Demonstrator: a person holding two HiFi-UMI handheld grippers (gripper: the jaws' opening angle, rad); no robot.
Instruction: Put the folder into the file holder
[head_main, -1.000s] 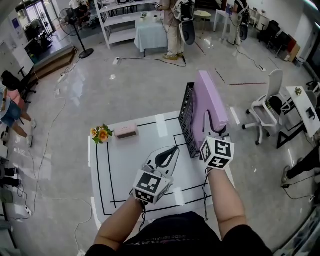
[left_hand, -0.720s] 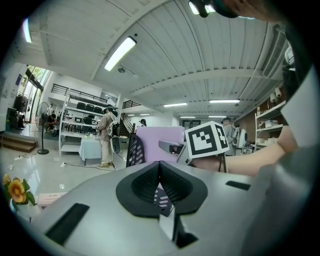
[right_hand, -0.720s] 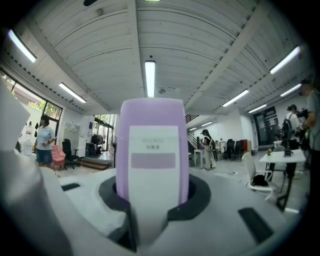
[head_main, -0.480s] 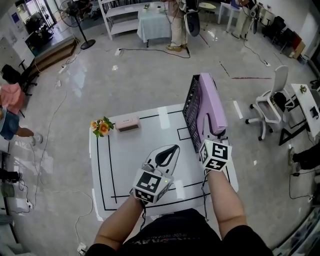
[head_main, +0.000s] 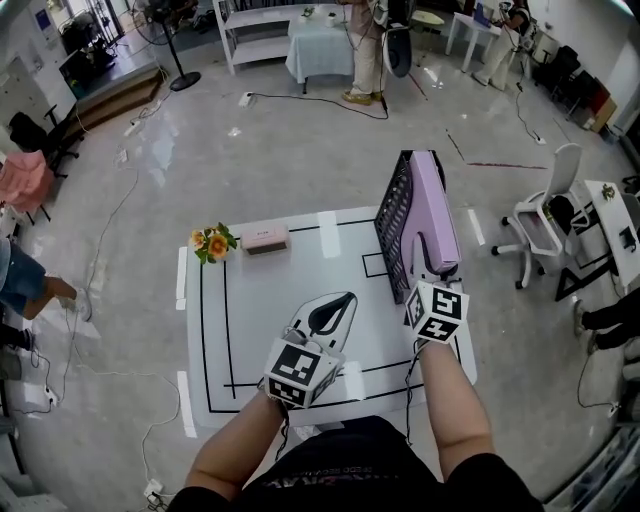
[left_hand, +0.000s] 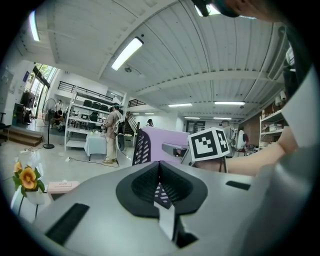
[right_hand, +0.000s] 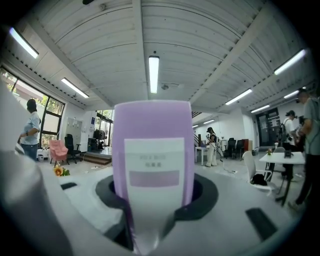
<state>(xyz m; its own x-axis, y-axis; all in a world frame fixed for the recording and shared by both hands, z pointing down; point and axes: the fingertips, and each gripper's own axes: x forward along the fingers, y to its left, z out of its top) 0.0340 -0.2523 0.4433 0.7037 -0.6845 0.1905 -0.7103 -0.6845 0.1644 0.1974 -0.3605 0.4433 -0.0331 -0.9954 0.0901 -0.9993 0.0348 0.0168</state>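
The purple folder (head_main: 436, 205) stands on edge in the black mesh file holder (head_main: 392, 225) at the table's right side. My right gripper (head_main: 428, 270) is at the folder's near end, and its jaws are opening with the labelled spine (right_hand: 152, 145) still between them. In the right gripper view a dark gap shows on each side of the spine, so the right gripper (right_hand: 152, 200) no longer presses on it. My left gripper (head_main: 345, 300) hovers over the middle of the table, shut and empty. The left gripper view shows the folder (left_hand: 167, 149) and holder (left_hand: 141, 147) beyond the left gripper (left_hand: 160, 172).
The white table (head_main: 250, 330) is marked with black lines. A small pot of orange flowers (head_main: 210, 242) and a pink box (head_main: 264, 238) sit at its far left. A white office chair (head_main: 545, 215) stands to the right; people and shelving are far behind.
The right gripper stays at the folder's near end and the left gripper keeps its place. The head camera has shifted a little.
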